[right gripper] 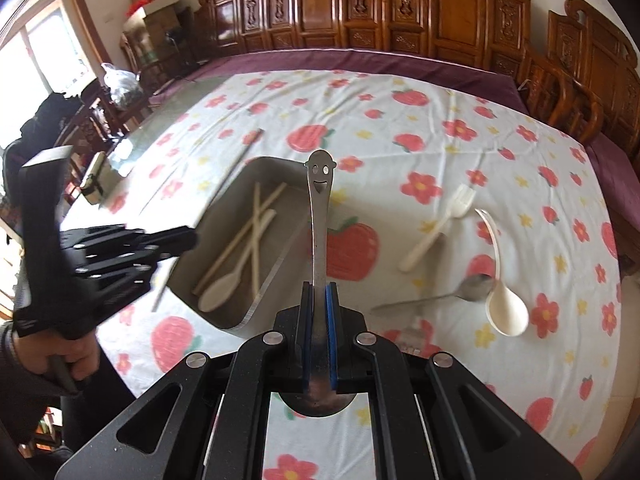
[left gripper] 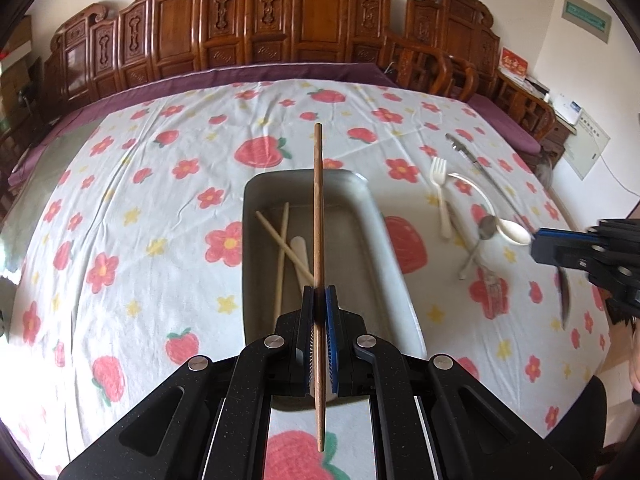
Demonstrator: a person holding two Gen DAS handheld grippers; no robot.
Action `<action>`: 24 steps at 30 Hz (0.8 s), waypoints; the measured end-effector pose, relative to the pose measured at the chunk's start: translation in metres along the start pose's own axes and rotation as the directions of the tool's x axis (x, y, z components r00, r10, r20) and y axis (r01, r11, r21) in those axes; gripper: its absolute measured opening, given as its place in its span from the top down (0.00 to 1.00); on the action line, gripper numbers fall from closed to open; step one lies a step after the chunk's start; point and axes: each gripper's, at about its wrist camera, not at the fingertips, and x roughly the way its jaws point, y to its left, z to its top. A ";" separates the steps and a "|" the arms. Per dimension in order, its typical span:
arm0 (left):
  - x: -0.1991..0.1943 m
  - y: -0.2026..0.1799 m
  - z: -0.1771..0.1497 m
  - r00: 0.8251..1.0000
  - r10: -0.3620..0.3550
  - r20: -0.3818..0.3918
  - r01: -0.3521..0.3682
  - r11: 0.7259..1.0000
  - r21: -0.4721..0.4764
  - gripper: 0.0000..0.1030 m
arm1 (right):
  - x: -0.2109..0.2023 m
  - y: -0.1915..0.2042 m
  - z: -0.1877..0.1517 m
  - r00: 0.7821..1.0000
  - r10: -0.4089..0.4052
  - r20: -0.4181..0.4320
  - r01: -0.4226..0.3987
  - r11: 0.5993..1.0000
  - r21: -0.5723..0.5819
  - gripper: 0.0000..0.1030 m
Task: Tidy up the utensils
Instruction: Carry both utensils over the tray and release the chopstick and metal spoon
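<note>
My left gripper [left gripper: 320, 290] is shut on a long brown chopstick [left gripper: 318, 200], which points forward above the metal tray [left gripper: 360, 240]. Two pale chopsticks [left gripper: 280, 240] and a pale wooden spoon [left gripper: 300, 256] lie in the tray. My right gripper [right gripper: 320, 286] is shut on a metal spoon [right gripper: 319, 208] whose handle end bears a smiley face; it hangs above the cloth just right of the tray [right gripper: 264, 288]. From the right wrist view, the left gripper [right gripper: 188, 236] is blurred at the tray's left rim. From the left wrist view, the right gripper [left gripper: 536, 240] is at the right edge.
On the strawberry-print cloth right of the tray lie a white plastic fork [right gripper: 436, 232], a white spoon [right gripper: 506, 308], a metal spoon [right gripper: 472, 286], a metal fork [right gripper: 412, 332] and a long metal utensil [left gripper: 464, 150]. Carved wooden chairs [left gripper: 280, 20] line the far side. A hand [right gripper: 72, 356] grips the left tool.
</note>
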 end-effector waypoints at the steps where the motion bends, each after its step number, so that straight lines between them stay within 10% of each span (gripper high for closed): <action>1: 0.002 0.001 0.000 1.000 0.001 -0.003 -0.001 1.000 -0.002 0.95 | -0.001 0.004 0.001 1.000 0.004 0.003 -0.004 1.000 -0.003 0.93; 24: 0.006 0.015 0.001 1.000 0.020 0.009 -0.020 1.000 -0.014 0.86 | 0.015 0.026 0.003 0.998 0.055 0.007 -0.055 0.998 0.026 0.93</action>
